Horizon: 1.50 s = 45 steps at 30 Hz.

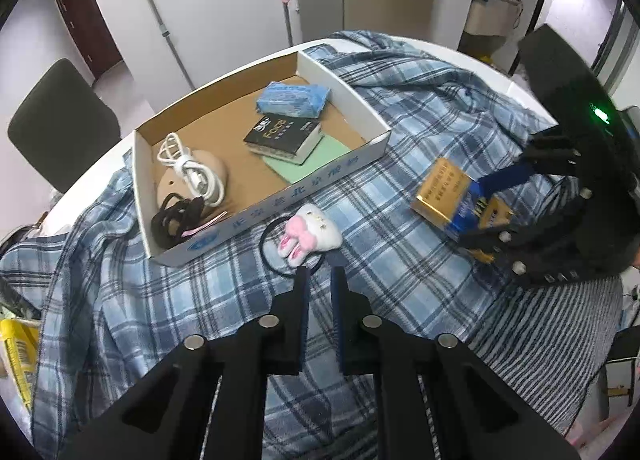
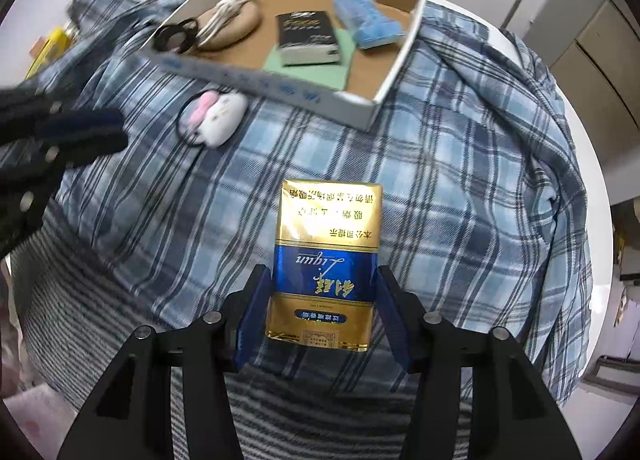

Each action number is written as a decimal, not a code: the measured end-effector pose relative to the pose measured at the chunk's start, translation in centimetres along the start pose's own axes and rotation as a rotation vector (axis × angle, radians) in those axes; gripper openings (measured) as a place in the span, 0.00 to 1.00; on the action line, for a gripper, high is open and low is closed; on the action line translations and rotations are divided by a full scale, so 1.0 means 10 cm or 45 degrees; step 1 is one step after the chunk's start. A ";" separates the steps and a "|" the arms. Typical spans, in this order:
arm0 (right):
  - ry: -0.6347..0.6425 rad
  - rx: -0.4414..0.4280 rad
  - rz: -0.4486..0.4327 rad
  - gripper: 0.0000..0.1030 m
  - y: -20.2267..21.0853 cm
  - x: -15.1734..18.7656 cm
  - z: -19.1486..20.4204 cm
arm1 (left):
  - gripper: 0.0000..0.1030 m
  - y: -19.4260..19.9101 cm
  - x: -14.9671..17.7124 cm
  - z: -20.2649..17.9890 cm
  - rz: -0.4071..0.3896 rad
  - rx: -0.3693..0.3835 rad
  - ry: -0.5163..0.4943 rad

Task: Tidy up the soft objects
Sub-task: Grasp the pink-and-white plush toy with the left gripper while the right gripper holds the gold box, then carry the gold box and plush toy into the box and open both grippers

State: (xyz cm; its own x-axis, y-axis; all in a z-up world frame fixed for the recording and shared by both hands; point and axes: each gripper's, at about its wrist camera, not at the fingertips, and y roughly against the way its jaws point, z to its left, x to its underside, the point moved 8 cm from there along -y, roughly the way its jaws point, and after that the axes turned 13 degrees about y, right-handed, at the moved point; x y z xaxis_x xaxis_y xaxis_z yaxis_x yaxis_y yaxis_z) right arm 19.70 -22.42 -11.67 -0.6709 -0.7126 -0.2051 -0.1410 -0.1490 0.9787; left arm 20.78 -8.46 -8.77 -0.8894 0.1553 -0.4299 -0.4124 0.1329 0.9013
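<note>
Gold-blue pack [image 2: 324, 264] sits clamped in right gripper [image 2: 322, 300] above plaid cloth [image 2: 460, 180], prob. mid-carry w/ next move to box [image 2: 394, 76]; left gripper [image 1: 320, 280] shut, empty, beside plush hair tie [image 1: 308, 238].

A: Where was there room around the cardboard tray [image 1: 352, 158]?

B: The plaid cloth [image 1: 404, 164] on the worktop lay bare to the right of the tray. Inside, the brown floor was free in the middle, between the white cable [image 1: 188, 170] and the black book [image 1: 282, 138].

A: And what stood in the way?

B: The tray's near wall rose as a low barrier. Just in front of it lay the plush hair tie [image 1: 308, 238], close before the left hand-held gripper [image 1: 320, 272], whose jaws were closed with nothing between them. Right of the tray, the right hand-held gripper [image 2: 320, 280] clamped a gold and blue pack [image 2: 326, 260] above the cloth, filling that side.
</note>
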 end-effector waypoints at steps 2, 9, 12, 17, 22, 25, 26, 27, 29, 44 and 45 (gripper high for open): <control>0.009 0.005 -0.002 0.51 0.02 0.02 0.10 | 0.21 -0.08 -0.02 0.03 0.036 -0.036 0.014; -0.005 0.021 -0.003 0.51 0.06 0.15 0.13 | 0.69 -0.37 -0.13 0.00 0.068 -0.039 0.010; -0.009 0.017 0.013 0.51 0.03 0.23 0.20 | 0.69 -0.52 -0.20 0.02 0.103 -0.033 0.038; -0.041 0.012 0.013 0.51 -0.02 0.19 0.08 | 0.68 -0.69 -0.30 0.02 0.130 -0.033 0.062; -0.073 0.019 0.011 0.51 -0.06 0.07 -0.11 | 0.41 -0.80 -0.28 -0.01 0.169 -0.034 0.041; -0.086 0.024 0.010 0.51 -0.05 0.02 -0.17 | 0.32 -0.81 -0.26 -0.03 0.159 -0.035 0.011; -0.090 0.027 0.009 0.51 -0.04 0.01 -0.19 | 0.30 -0.80 -0.25 -0.03 0.150 -0.049 0.000; -0.091 0.028 0.008 0.51 -0.03 -0.02 -0.24 | 0.28 -0.77 -0.25 -0.03 0.138 -0.050 -0.006; -0.093 0.036 0.001 0.51 0.01 -0.07 -0.27 | 0.27 -0.70 -0.24 -0.04 0.116 -0.049 -0.015; -0.056 0.071 -0.105 0.51 0.53 -0.67 -0.22 | 0.27 0.05 -0.43 0.16 -0.050 -0.049 0.015; -0.053 0.076 -0.121 0.51 0.58 -0.76 -0.25 | 0.27 0.08 -0.49 0.17 -0.066 -0.052 0.024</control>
State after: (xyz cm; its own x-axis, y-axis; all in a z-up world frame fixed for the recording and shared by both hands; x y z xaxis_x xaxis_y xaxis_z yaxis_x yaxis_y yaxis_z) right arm 25.77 -19.62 -4.39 -0.6821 -0.6679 -0.2978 -0.2474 -0.1725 0.9534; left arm 25.14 -7.47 -6.01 -0.8702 0.1305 -0.4752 -0.4652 0.1004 0.8795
